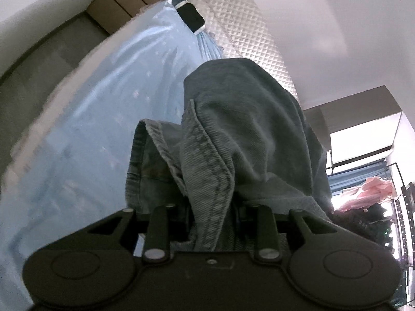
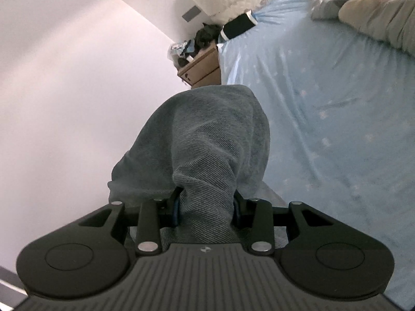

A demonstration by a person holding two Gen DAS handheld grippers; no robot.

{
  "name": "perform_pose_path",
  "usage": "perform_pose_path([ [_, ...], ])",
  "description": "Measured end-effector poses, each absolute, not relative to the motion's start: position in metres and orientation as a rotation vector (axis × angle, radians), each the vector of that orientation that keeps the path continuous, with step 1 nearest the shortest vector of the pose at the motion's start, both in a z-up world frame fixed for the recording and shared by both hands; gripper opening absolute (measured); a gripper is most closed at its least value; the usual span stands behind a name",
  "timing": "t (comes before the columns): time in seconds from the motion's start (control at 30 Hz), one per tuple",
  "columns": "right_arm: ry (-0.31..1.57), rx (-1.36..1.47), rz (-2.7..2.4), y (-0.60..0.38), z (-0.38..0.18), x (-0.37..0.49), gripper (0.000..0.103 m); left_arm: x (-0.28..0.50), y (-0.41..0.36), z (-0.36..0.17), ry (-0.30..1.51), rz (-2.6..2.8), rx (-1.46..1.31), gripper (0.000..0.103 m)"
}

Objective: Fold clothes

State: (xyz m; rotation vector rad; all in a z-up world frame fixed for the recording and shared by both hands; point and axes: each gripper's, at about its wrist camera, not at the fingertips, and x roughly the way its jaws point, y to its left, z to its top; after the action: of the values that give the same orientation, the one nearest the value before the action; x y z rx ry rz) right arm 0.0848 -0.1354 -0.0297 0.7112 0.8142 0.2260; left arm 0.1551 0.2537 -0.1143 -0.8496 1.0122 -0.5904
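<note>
A grey-blue denim garment point(image 1: 246, 129) bunches up in front of the left wrist camera, a stitched seam running down into my left gripper point(image 1: 211, 215), which is shut on it. In the right wrist view the same denim point(image 2: 207, 142) humps over my right gripper point(image 2: 205, 207), and its jaws are shut on a thick fold of it. The fingertips of both grippers are buried in cloth. Both grippers hold the garment up above the light blue bed sheet point(image 1: 103, 103) point(image 2: 324, 116).
A black and white object point(image 1: 190, 16) point(image 2: 237, 27) lies near the quilted headboard point(image 1: 246, 31). A cardboard box point(image 2: 201, 68) with clutter stands beside the bed. Grey and beige bedding point(image 2: 376, 18) is heaped at the far side. Pink clothes point(image 1: 373, 191) hang at right.
</note>
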Motion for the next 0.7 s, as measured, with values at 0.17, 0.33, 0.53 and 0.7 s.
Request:
perform_pose_path([
  [0.17,0.807,0.71,0.229,-0.217,-0.025,0.053,0.039,0.124,0.164,-0.119,1.018,-0.6,-0.874,0.026],
  [0.33,0.795,0.731,0.173,-0.297,-0.022,0.024,0.039,0.122,0.068,-0.12,1.066,-0.668,-0.839,0.026],
  [0.53,0.733,0.766,0.069,-0.376,-0.022,-0.004,0.039,0.149,-0.037,-0.127,1.122,-0.818,-0.774,0.026],
  [0.7,0.657,0.749,-0.019,-0.428,-0.01,-0.037,0.039,0.165,-0.124,-0.128,1.174,-0.944,-0.709,0.026],
])
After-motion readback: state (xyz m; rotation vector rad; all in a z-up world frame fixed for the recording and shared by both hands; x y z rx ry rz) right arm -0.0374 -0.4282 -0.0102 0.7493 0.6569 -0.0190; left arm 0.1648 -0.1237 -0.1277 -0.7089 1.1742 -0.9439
